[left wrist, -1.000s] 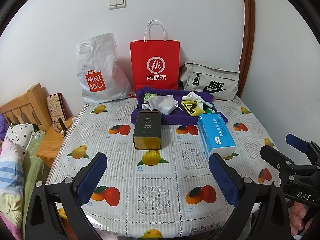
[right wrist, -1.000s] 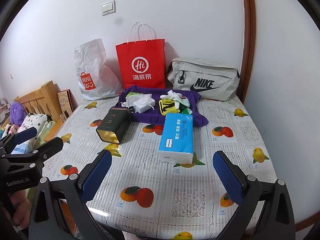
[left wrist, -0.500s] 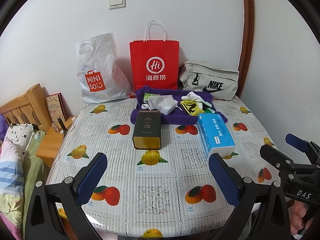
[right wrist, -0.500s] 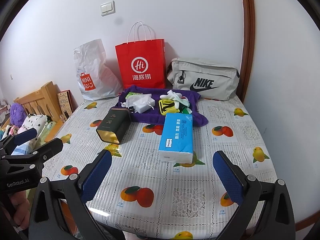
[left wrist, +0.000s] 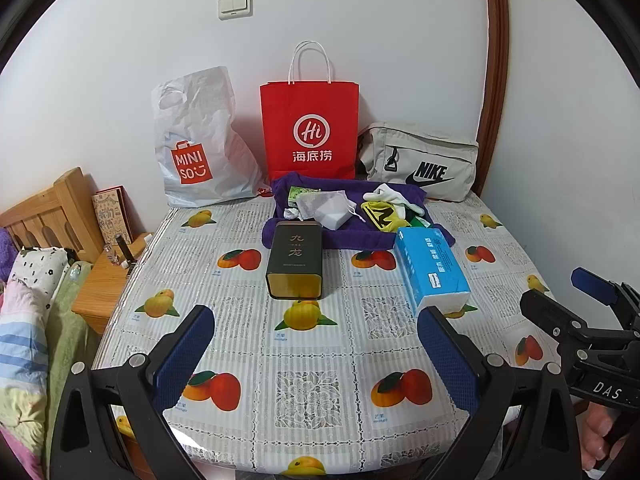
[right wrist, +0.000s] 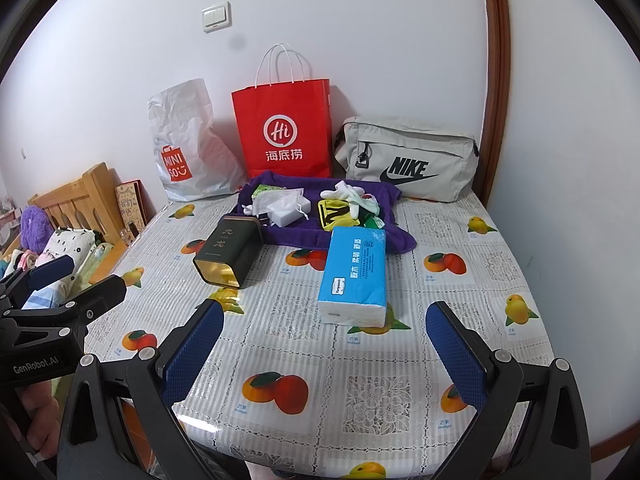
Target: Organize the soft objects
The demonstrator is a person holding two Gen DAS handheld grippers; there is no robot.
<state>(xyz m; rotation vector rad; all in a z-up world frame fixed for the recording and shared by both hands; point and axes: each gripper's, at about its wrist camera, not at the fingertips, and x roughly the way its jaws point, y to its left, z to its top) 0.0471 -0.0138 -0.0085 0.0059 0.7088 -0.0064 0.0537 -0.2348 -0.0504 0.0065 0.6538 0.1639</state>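
A purple towel (left wrist: 352, 236) (right wrist: 288, 236) lies at the back of the table with a mesh pouch (left wrist: 324, 202) (right wrist: 276, 200), a white sponge, a yellow-black item (left wrist: 380, 216) (right wrist: 334, 214) and white gloves (right wrist: 352, 196) on it. A blue tissue pack (left wrist: 432, 268) (right wrist: 354, 272) and a dark tea tin (left wrist: 296, 260) (right wrist: 228, 250) lie in front of it. My left gripper (left wrist: 316, 344) and right gripper (right wrist: 324, 340) are both open and empty, above the table's near edge.
A white Miniso bag (left wrist: 200, 148), a red paper bag (left wrist: 310, 132) and a grey Nike bag (left wrist: 420, 164) stand against the back wall. A wooden bed frame and bedding (left wrist: 36, 280) are on the left. The table (left wrist: 312, 384) has a fruit-print cloth.
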